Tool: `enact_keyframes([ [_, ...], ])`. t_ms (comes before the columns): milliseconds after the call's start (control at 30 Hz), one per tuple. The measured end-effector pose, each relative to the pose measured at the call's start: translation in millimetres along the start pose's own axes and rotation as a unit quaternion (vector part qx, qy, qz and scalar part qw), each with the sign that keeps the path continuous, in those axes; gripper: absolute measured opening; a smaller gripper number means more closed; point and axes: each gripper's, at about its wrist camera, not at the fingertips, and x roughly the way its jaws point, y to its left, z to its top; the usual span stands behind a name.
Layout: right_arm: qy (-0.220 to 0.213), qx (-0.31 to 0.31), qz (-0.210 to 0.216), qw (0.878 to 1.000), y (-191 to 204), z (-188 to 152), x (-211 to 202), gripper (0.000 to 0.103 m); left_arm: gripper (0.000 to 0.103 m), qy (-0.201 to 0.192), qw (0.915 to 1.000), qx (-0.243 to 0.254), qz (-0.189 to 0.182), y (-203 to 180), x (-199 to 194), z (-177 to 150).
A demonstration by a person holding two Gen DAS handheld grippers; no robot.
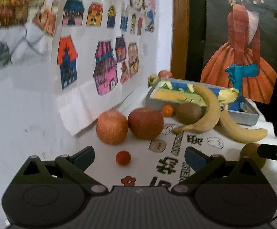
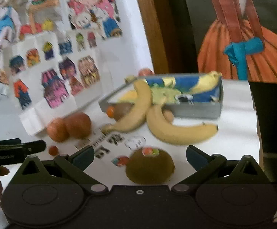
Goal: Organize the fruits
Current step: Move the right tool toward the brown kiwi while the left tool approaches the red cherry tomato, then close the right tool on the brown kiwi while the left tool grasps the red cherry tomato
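My left gripper [image 1: 139,156] is open low over the white printed table, and a small red fruit [image 1: 123,158] lies between its fingers. Just beyond sit two apples [image 1: 111,126] [image 1: 145,123], a small orange [image 1: 167,110], a kiwi [image 1: 189,113] and two crossed bananas [image 1: 205,110] [image 1: 239,129], in front of a grey box [image 1: 252,117]. My right gripper [image 2: 140,156] is also open, its fingers wide on either side of a stickered kiwi [image 2: 150,168] without touching it. The bananas [image 2: 176,131], apples [image 2: 79,125] and box [image 2: 195,112] lie further off.
Behind the box sit a green fruit [image 1: 153,79] and a red one [image 1: 165,74]. Paper drawings [image 1: 92,61] hang on the wall at left. A dark painting [image 1: 243,47] in a wooden frame stands behind the table. The left gripper's side [image 2: 14,148] shows at the right view's left edge.
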Motion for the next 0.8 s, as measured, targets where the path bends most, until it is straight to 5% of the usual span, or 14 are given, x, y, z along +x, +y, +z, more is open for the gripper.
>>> enact_keyframes([
  [333, 0.037, 0.013, 0.000, 0.999, 0, -5, 33, 0.102, 0.103, 0.038, 0.9992, -0.011, -0.004, 8, 38, -4],
  [800, 0.043, 0.012, -0.030, 0.999, 10, -9, 53, 0.084, 0.099, 0.060, 0.9977, -0.030, -0.014, 19, 61, -5],
])
